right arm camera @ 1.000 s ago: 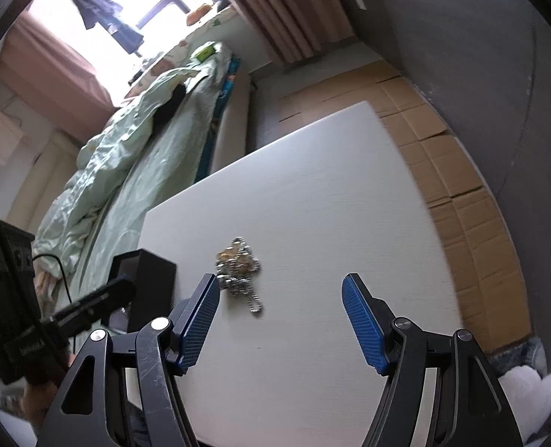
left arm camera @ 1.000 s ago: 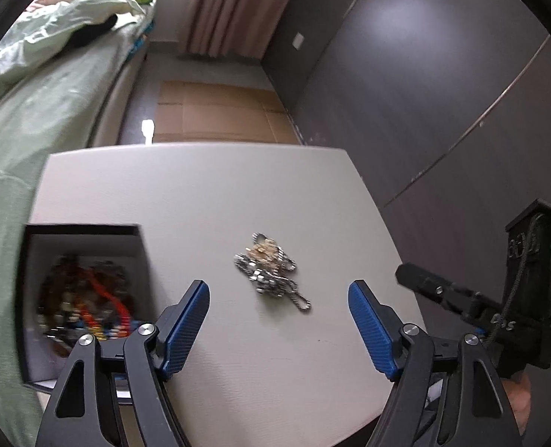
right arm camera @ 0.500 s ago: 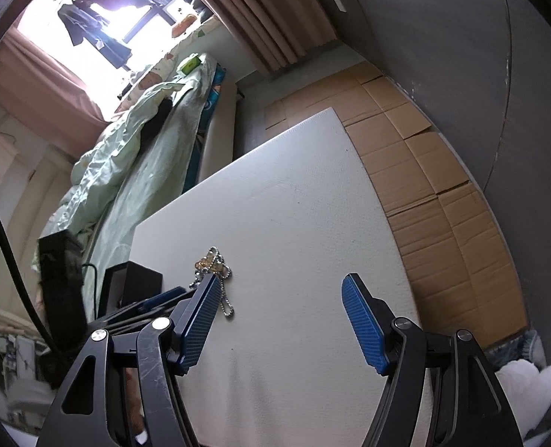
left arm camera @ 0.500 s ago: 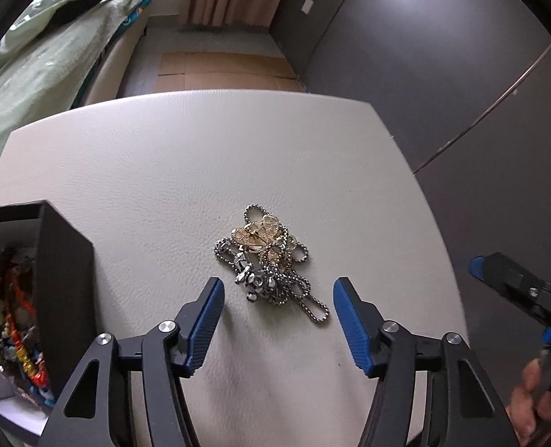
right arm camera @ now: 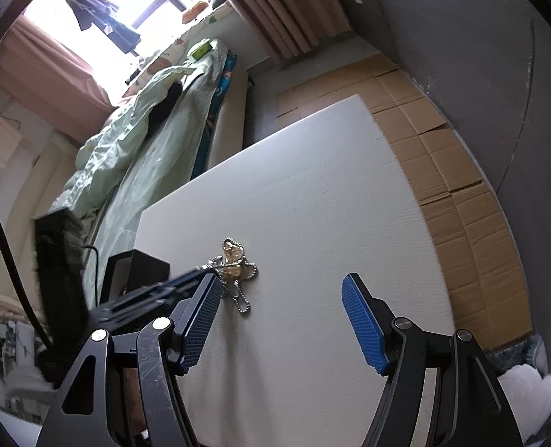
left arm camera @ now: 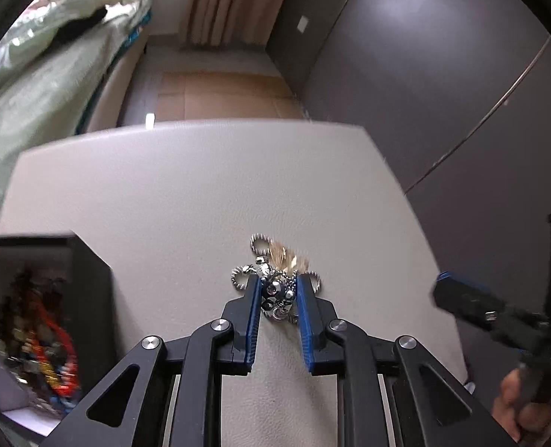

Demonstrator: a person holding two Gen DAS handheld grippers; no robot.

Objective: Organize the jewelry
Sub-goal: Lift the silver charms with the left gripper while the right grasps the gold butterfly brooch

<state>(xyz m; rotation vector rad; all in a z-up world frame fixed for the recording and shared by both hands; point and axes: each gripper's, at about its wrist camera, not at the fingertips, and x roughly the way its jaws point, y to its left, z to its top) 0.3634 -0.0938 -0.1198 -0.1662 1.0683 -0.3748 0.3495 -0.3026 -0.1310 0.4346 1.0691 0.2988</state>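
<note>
A tangle of silver and gold chains (left arm camera: 275, 283) lies on the white table (left arm camera: 186, 193). My left gripper (left arm camera: 277, 279) is shut on the chain tangle, blue pads on either side of it. The tangle also shows in the right wrist view (right arm camera: 234, 264), with the left gripper (right arm camera: 208, 272) reaching it from the left. My right gripper (right arm camera: 283, 290) is open and empty, hovering over the table to the right of the tangle. A black jewelry box (left arm camera: 40, 316) holding several colourful bead strings stands at the left.
A bed with a green quilt (right arm camera: 134, 141) runs along the table's left side. Cardboard sheets (right arm camera: 443, 156) cover the floor on the right. A dark wall (left arm camera: 424, 74) stands to the right. The right gripper (left arm camera: 499, 320) shows at the left wrist view's right edge.
My left gripper moved forward and down onto the chain tangle and closed its fingers on it. The right gripper stayed open, shifting only slightly.
</note>
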